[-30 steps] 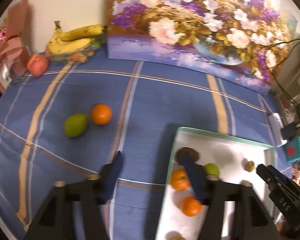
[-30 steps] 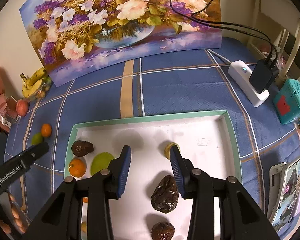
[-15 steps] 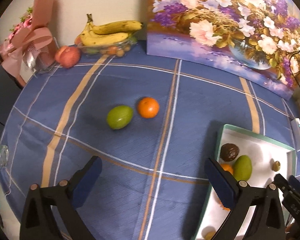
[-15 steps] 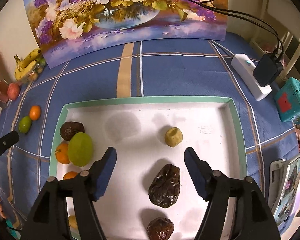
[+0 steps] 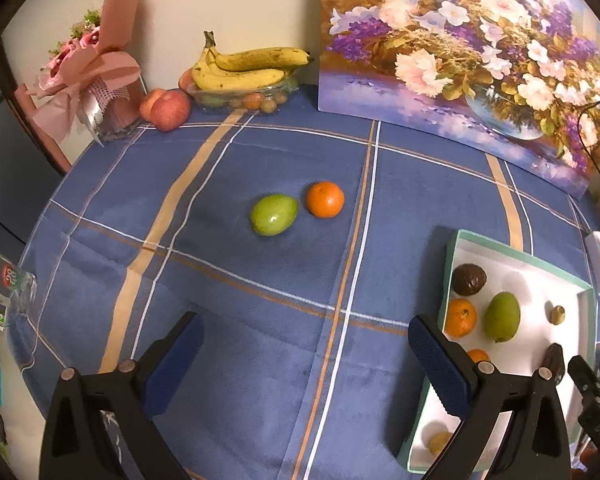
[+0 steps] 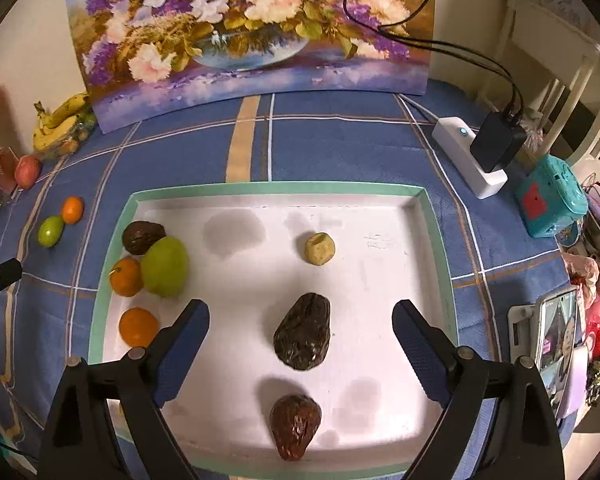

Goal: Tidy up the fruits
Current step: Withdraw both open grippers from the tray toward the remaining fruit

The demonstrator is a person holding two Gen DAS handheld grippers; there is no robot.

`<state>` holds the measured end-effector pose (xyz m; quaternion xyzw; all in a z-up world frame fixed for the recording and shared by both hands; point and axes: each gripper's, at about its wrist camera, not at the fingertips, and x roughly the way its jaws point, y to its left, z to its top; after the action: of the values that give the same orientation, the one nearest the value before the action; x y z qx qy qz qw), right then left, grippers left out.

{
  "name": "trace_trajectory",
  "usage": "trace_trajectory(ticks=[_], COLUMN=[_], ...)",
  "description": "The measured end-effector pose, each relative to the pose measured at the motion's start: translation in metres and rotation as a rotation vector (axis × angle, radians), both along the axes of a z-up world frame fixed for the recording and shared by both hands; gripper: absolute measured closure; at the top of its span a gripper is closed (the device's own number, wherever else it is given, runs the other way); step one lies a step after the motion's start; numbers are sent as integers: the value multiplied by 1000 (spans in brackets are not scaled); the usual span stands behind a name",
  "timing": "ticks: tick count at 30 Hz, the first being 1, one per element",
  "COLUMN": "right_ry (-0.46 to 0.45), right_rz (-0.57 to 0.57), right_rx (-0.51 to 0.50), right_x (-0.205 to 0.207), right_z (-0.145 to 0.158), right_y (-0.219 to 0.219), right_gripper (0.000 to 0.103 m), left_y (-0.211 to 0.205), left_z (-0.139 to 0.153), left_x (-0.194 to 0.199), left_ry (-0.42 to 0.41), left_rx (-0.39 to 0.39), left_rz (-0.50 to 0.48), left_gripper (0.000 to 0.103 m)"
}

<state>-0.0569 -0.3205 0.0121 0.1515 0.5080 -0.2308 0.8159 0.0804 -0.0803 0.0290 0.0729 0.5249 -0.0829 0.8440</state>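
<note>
A green fruit [image 5: 273,214] and an orange [image 5: 325,199] lie side by side on the blue cloth; they also show at the left of the right wrist view, green fruit [image 6: 51,230] and orange [image 6: 72,209]. My left gripper [image 5: 306,354] is open and empty, above the cloth, short of them. A white tray with a green rim [image 6: 276,189] holds a dark brown fruit [image 6: 142,236], a green fruit [image 6: 165,266], two oranges [image 6: 126,276], a small yellowish fruit [image 6: 319,248] and two dark wrinkled fruits [image 6: 303,336]. My right gripper [image 6: 301,344] is open and empty above the tray.
Bananas [image 5: 244,68] lie on a clear tray of small fruit by the wall, with a peach [image 5: 165,105] and a pink bouquet [image 5: 88,80]. A flower painting [image 6: 256,28] leans at the back. A power strip with a charger [image 6: 470,156], a teal box [image 6: 550,200] and a phone [image 6: 556,332] are at the right.
Both grippers have opened wide. The left one has swung left from the tray toward the loose green fruit and orange. The right one has drawn back over the tray.
</note>
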Motion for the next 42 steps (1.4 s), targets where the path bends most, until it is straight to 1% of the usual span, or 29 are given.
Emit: trace_trajectory(ticks=[5,11,15,19,22,25,28,31,36,39,42], right_ry=[-15,-13,-10,-36,-36,-11,-14,-39,-64,-71,-73], right_rz=[19,54,52,49,79,117,150,171,212,213,203], right_rx=[-18,-47,-10,40,45,34,34,50,60,64,62], right_x=[-6,1,18,34,45,52,54,54,56,55,53], right_z=[9,18,16,11,5,-2,-4,-1,4,5,6], right_y=[7,13,9,5,7,11,14,18,26,25,22], right_gripper=[10,10,10,10,10,10,10,10,10,10,10], left_y=[3,12,13,19,26,32,34,35,34,34,35], left_z=[-3,0,2,1,-4,-5,-7,-7,-5,-5,-5], left_x=[-5,1,10,20,27,30,30,28,26,26,25], left_ry=[12,18,0,-3,7,4,6,-3,-23,-25,-19], left_rx=[29,-20,6,21,44,50,52,76,97,101,89], left_rz=[5,51,68,100,138,183,213,235,244,246,245], left_gripper=[0,0,0,0,0,0,0,0,0,0,0])
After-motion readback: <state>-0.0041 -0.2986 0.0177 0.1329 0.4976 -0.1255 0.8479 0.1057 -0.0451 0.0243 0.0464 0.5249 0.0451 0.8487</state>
